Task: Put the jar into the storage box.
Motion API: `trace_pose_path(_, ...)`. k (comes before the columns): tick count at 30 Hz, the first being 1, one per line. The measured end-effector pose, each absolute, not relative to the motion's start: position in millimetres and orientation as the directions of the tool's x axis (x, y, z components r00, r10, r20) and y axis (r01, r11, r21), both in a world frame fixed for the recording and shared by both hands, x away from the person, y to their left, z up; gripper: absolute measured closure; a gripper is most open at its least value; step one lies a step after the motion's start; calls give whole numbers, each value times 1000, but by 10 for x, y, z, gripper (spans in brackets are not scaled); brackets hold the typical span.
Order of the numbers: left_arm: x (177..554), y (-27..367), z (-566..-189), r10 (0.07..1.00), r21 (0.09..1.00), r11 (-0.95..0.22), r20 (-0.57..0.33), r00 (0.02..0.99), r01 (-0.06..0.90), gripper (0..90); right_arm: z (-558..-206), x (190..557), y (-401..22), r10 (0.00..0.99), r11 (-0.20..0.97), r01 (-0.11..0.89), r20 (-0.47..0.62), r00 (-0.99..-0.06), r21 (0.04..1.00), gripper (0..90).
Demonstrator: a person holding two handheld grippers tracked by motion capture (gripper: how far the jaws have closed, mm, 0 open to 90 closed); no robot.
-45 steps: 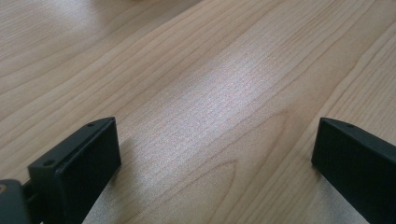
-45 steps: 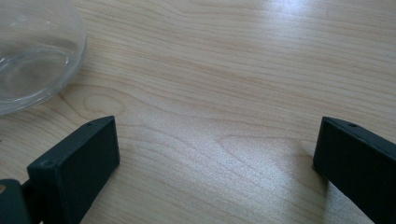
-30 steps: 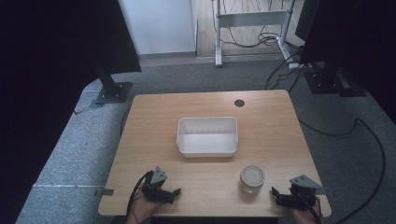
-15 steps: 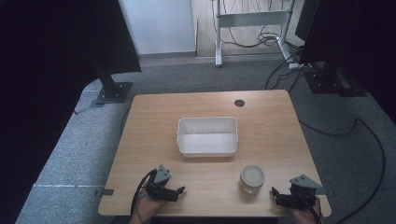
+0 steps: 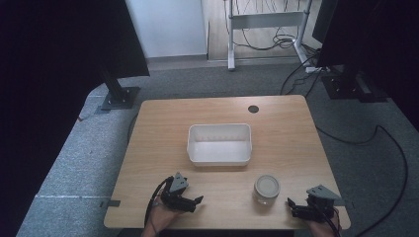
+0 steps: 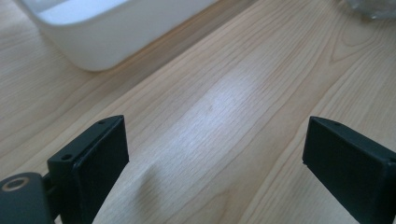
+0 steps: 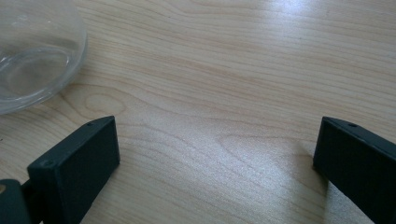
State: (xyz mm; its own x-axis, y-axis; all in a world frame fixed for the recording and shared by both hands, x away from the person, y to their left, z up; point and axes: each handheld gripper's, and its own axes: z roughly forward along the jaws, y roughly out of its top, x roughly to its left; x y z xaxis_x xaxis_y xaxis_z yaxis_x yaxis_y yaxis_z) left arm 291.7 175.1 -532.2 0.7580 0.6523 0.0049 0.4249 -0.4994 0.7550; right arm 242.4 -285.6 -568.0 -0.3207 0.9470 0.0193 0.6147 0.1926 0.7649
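A white rectangular tub [image 5: 219,143] stands empty in the middle of the wooden table [image 5: 163,128]. A short glass jar [image 5: 267,188] with a pale lid sits nearer the front, right of centre. My left gripper [image 5: 195,202] lies low at the front left edge, open, pointing right towards the jar. Its own view has the jaws wide apart over bare wood, the tub [image 6: 93,32] up left and the jar's edge [image 6: 373,7] at the top right. My right gripper [image 5: 292,207] rests at the front right, open, just right of the jar [image 7: 32,56].
A dark round hole [image 5: 253,109] marks the table's far side. Black stands [image 5: 118,96] and cables [image 5: 385,148] sit on the grey carpet around the table. Bare wood lies between the two grippers and left of the tub.
My left gripper has crept a little to the right along the front edge. The right gripper, jar and tub have stayed put.
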Motion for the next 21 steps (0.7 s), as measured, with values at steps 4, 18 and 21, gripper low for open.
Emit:
trace_pose_path(4, 2921, 1703, -5291, 642, 762, -496, -2, 767, 417, 65, -5680, 2425, -2856, 947, 193, 615, 19, -321, 765, 0)
trace_pose_path(18, 2935, 1473, -5203, 598, 776, -506, 1, 802, 376, 65, -5680, 2423, -2856, 947, 193, 615, 20, -321, 765, 0)
trace_pose_path(21, 2937, 1416, -5177, 587, 780, -507, 2, 809, 366, 65, -5680, 2423, -2856, 947, 193, 615, 20, -321, 765, 1)
